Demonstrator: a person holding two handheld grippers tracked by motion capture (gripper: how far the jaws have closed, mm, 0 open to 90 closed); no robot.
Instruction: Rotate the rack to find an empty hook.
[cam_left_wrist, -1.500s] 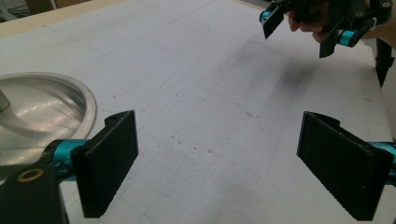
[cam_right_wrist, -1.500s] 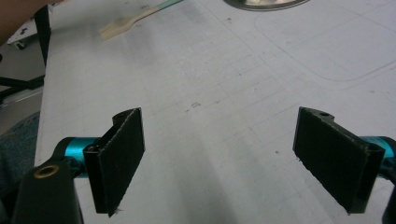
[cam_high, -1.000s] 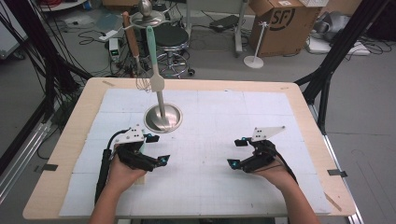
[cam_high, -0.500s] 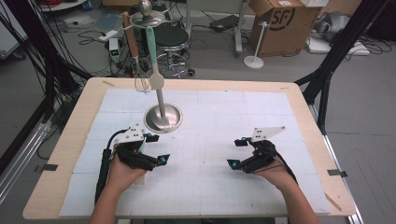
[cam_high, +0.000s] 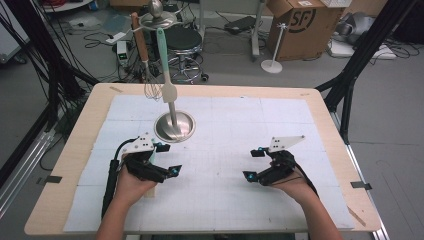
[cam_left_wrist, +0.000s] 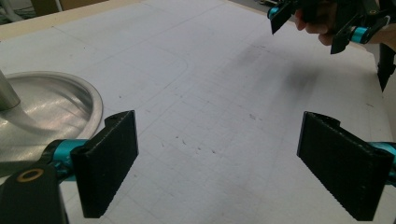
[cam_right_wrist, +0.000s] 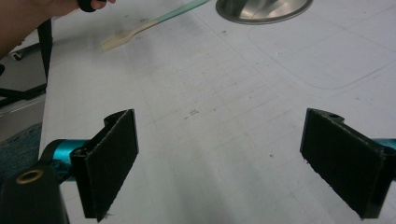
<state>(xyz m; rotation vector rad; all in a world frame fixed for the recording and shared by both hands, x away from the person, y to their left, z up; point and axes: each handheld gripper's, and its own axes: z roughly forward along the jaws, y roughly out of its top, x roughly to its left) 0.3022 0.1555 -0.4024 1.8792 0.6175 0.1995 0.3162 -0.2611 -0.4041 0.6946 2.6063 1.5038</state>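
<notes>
My left gripper (cam_high: 169, 159) rests low over the white grid mat (cam_high: 225, 200), just in front of the round steel base (cam_high: 174, 127) of a utensil stand. Its jaws are open with bare mat between them (cam_left_wrist: 217, 163). My right gripper (cam_high: 253, 164) sits to the right, also open with nothing between the jaws (cam_right_wrist: 219, 163). A whisk (cam_high: 147, 70) with a wooden handle and a teal spatula (cam_high: 167, 75) hang from the stand. A teal-handled utensil with a cream forked head (cam_right_wrist: 126, 36) lies on the mat beside the left hand, partly hidden under it in the high view.
The stand's steel pole (cam_high: 172, 112) rises from the base (cam_left_wrist: 56, 102) close to the left gripper. The wooden table edge (cam_high: 70, 165) frames the mat. Beyond the table stand a stool (cam_high: 184, 40), a cardboard box (cam_high: 300, 22) and black frame legs (cam_high: 350, 75).
</notes>
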